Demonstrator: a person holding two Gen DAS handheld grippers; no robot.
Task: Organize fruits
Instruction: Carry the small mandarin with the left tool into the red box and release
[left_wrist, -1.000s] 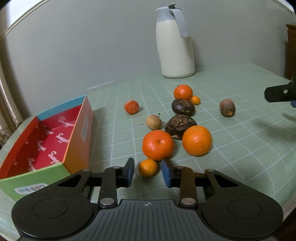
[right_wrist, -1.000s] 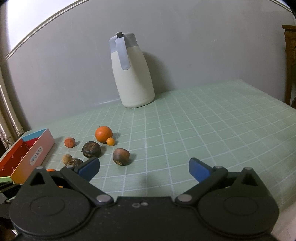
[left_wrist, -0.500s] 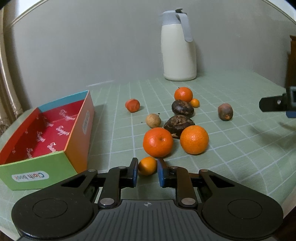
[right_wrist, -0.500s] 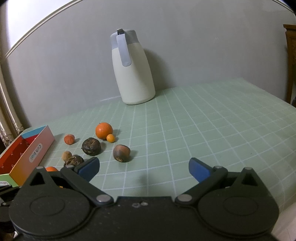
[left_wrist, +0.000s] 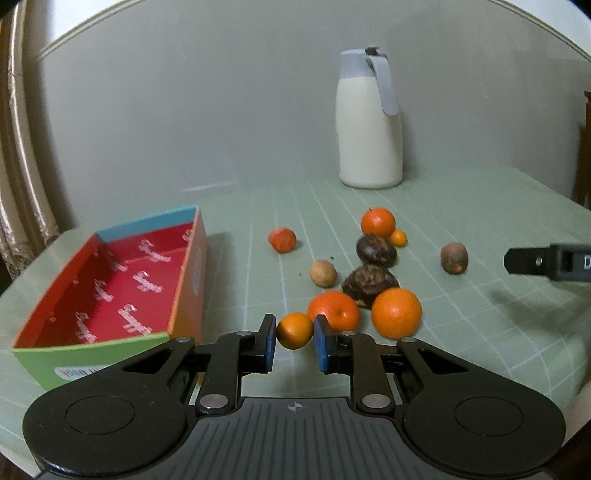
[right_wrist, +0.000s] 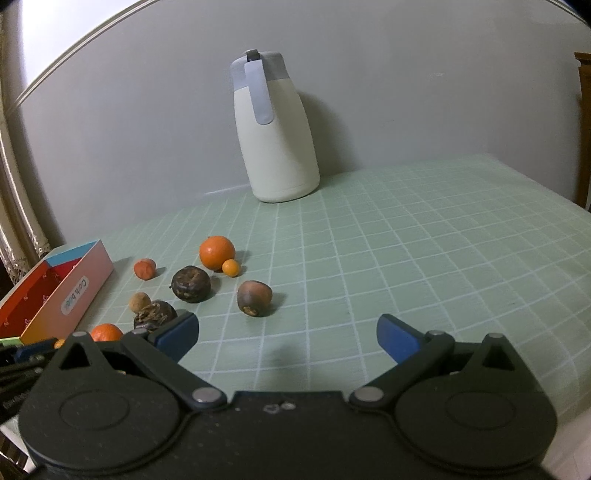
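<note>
Small orange (left_wrist: 294, 331) pinched between blue pads of left gripper (left_wrist: 294, 343), raised just off green checked tablecloth (left_wrist: 480, 332), in front of fruit cluster. Fruit round, smooth, bright orange. Red-lined open box (left_wrist: 110, 280) close on left; two bigger oranges (left_wrist: 396, 313) just behind; dark fruits beyond. Right gripper (right_wrist: 286, 334) hangs with jaws spread wide, nothing between them, over bare cloth. White jug (right_wrist: 275, 136) stands at wall.

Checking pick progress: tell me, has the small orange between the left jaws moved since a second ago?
Yes. The small orange, gripped by the left gripper, has lifted off the table, while the big mandarin stays put.
</note>
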